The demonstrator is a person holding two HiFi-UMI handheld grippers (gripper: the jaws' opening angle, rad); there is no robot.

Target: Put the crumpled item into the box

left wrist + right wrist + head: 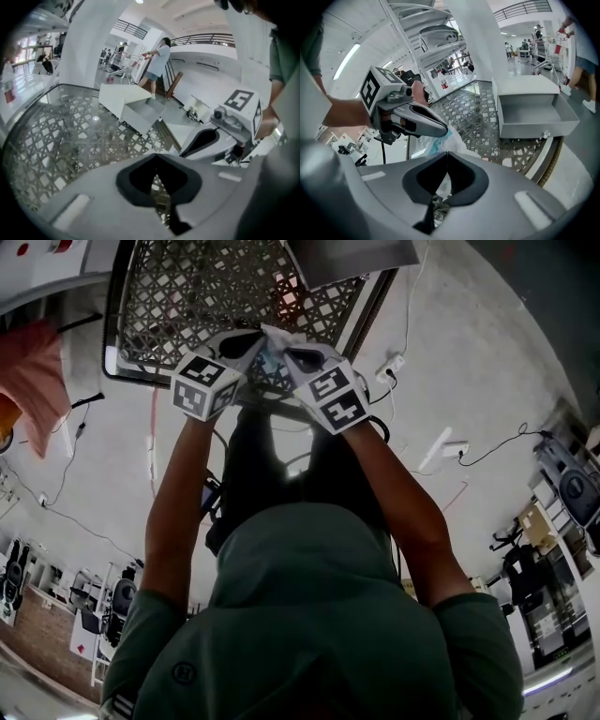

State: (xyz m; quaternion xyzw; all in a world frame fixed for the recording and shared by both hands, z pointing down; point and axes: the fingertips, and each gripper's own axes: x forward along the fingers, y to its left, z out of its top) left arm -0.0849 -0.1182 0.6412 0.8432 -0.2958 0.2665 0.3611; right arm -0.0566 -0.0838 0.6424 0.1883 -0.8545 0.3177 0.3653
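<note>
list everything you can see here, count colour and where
table: one, lattice-patterned top, below both grippers
box: one, grey, open, on the table's far side
crumpled item: one, white with blue, above the table, between the two gripper tips
cloth: one, pink, left of the table
power strip: one, white, on the floor right of the table
bystander with cart: one, far background
left gripper: one, grey, shut on the crumpled item
right gripper: one, grey, shut on the crumpled item
person's arms: two, bare, from a green shirt
</note>
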